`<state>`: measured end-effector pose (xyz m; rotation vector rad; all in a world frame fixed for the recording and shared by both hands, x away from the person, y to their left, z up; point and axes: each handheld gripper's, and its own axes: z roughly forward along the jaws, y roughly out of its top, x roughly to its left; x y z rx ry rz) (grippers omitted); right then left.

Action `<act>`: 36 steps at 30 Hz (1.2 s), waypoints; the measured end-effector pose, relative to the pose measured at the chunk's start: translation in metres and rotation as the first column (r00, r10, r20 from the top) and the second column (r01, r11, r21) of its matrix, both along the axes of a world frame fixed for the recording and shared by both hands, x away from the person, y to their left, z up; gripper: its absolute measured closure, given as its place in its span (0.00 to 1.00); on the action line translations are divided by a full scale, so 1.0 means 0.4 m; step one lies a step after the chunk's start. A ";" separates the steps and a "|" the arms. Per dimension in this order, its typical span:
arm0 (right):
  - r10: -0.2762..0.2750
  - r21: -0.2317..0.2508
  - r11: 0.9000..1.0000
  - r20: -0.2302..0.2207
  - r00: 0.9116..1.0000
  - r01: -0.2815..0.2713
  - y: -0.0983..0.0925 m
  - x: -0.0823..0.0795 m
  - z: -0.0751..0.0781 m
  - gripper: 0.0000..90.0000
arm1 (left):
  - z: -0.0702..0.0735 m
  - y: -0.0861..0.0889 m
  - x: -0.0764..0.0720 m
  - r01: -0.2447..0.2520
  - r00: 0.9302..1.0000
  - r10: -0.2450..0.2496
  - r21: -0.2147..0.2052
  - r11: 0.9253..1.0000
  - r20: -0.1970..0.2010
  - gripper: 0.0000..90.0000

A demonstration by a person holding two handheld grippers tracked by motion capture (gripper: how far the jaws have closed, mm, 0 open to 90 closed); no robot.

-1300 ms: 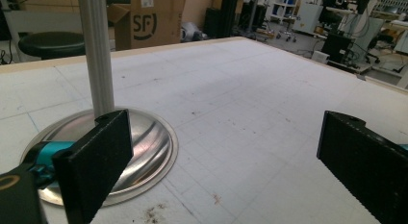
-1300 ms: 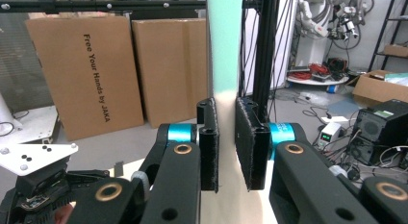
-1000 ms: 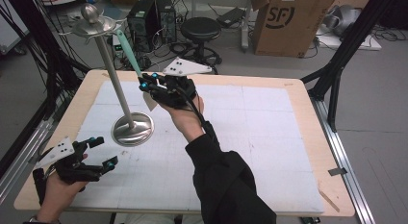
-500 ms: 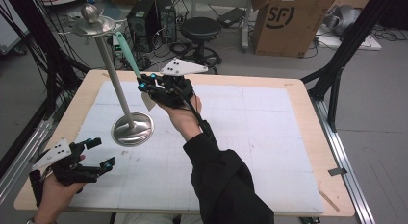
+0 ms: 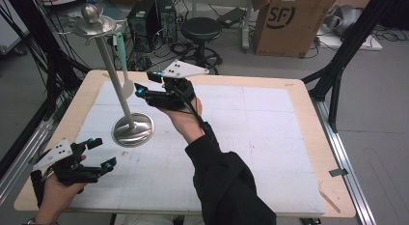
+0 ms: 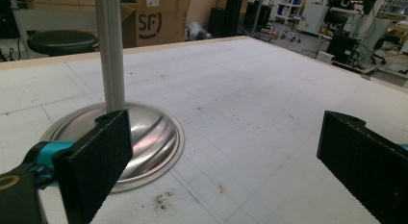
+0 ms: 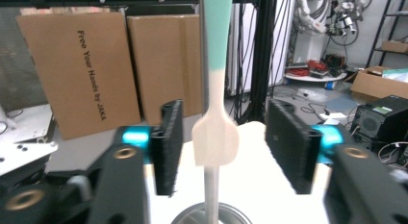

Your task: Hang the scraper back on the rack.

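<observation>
Cardboard boxes, a black stool and a lot of cable are sitting around a light wooden surface (image 5: 299, 90) covered with a gridded white mat. On it a metal stand (image 5: 132, 130) is rising on a thin pole to a little rack at the top, and a spatula (image 5: 124, 65) with a mint handle and a pale blade is hanging off that rack, blade down, just beside the pole. My guess is it's being hung there so it dangles free and can be let go cleanly.

The right hand-held gripper (image 5: 144, 87) is sitting level at the blade, and its jaws have just been opening: in the right gripper view the spatula blade (image 7: 215, 140) is hanging between the two black pads with a clear gap on both sides, so nothing is gripping it now. Looks like the rack is carrying it on its own.

The left hand-held gripper (image 5: 102, 151) is idling low at the near left corner, jaws wide apart and empty, probably just staying out of the way.

From the high view you're getting the whole hang-up, hook end and all. The right gripper view is giving the gaps beside the blade, which the high view is too far off to settle. The left gripper view is showing the domed stand base (image 6: 144, 137) close up.
</observation>
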<state>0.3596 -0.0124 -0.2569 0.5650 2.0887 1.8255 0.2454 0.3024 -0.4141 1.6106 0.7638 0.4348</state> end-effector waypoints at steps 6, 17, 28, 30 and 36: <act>0.004 -0.015 1.000 -0.005 1.000 -0.004 -0.043 -0.012 -0.027 0.30 | -0.003 -0.003 0.009 -0.004 1.000 0.004 -0.006 1.000 -0.003 0.07; 0.003 -0.045 0.999 -0.066 0.998 -0.006 -0.207 -0.048 -0.098 0.12 | -0.011 -0.030 0.034 0.014 1.000 -0.014 0.004 1.000 -0.004 0.07; -0.077 -0.070 0.995 -0.065 0.995 0.072 -0.367 -0.109 -0.185 0.01 | -0.014 -0.060 0.053 0.040 0.999 -0.040 0.013 0.999 -0.011 0.07; -0.091 -0.076 0.993 -0.058 0.994 0.087 -0.390 -0.122 -0.206 0.01 | -0.013 -0.063 0.053 0.042 0.999 -0.042 0.009 0.999 -0.004 0.07; -0.135 -0.072 0.988 -0.022 0.991 0.133 -0.463 -0.165 -0.267 0.01 | -0.010 -0.067 0.052 0.059 0.998 -0.059 0.000 0.998 0.012 0.07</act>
